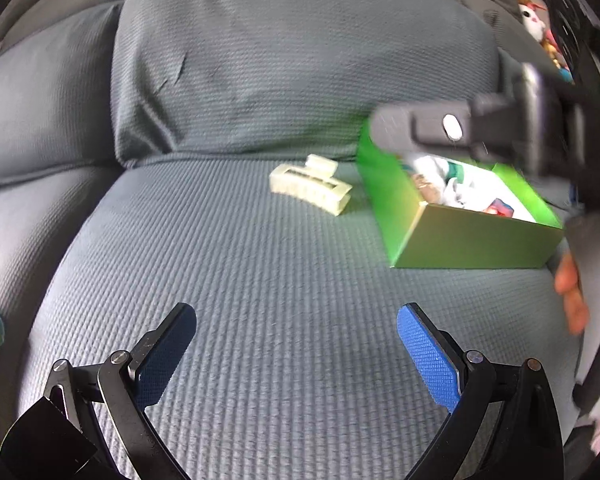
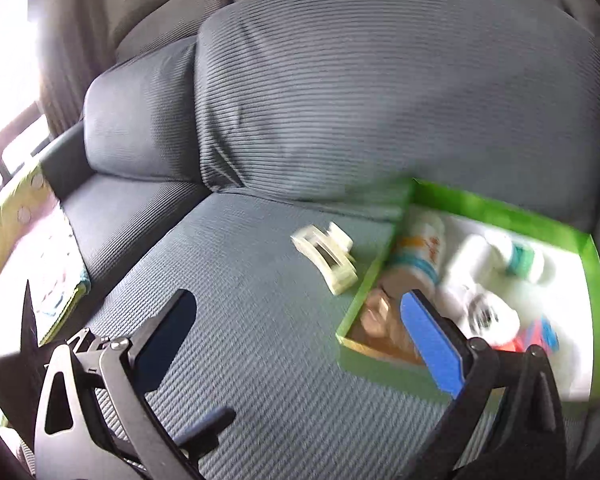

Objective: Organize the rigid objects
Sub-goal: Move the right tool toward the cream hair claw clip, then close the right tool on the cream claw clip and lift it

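A cream hair claw clip (image 1: 310, 189) lies on the grey sofa seat (image 1: 260, 300), just left of a green box (image 1: 472, 236). The clip (image 2: 327, 258) and the box (image 2: 480, 208) also show in the right wrist view. The box holds several items: bottles (image 2: 418, 254), a white tub and small coloured things. My left gripper (image 1: 296, 354) is open and empty, low over the seat, well short of the clip. My right gripper (image 2: 300, 342) is open and empty, its right finger over the box's near left corner. The right gripper's body (image 1: 480, 128) is blurred above the box in the left wrist view.
Grey back cushions (image 1: 300, 60) rise behind the seat. A patterned green-yellow cloth (image 2: 24, 248) lies at the sofa's left end. Plush toys (image 1: 536, 20) sit at the far right. A hand (image 1: 572, 292) shows by the box's right side.
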`<action>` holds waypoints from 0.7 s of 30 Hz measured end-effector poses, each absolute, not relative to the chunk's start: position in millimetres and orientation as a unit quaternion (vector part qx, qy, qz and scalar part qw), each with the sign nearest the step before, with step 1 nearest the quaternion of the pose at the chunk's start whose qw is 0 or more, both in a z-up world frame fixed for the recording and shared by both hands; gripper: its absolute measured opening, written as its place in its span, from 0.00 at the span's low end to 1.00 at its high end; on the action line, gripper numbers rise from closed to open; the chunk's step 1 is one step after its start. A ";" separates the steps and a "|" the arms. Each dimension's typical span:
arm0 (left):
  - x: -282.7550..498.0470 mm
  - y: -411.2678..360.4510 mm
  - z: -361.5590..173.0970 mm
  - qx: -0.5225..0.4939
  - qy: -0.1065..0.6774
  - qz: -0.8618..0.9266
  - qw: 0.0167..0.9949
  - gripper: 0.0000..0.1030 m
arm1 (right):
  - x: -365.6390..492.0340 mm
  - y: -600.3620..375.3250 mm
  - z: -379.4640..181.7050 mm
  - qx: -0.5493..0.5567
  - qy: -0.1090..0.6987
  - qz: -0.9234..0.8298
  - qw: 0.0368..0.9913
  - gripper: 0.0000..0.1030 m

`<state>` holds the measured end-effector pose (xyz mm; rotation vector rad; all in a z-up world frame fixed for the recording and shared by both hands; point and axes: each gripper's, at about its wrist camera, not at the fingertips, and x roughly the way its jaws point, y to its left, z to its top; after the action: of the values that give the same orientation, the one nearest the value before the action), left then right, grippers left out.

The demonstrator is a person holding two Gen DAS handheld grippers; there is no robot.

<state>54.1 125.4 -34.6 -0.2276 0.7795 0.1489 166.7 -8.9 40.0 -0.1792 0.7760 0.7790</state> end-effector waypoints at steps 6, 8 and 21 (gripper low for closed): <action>54.8 150.2 -43.8 -0.145 0.393 0.084 0.904 0.98 | 201.3 49.5 30.0 -0.157 0.376 0.363 0.838 0.95; 54.7 154.9 -45.0 -0.149 0.394 0.085 0.903 0.98 | 212.9 68.6 19.7 -0.176 0.392 0.359 0.828 0.92; 52.7 169.5 -52.3 -0.170 0.403 0.086 0.895 0.98 | 273.1 137.3 -70.5 -0.334 0.533 0.218 0.746 0.86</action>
<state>52.7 169.5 -52.3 -0.3523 0.8360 0.1786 273.1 137.3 -70.5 -0.7308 1.1662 0.4777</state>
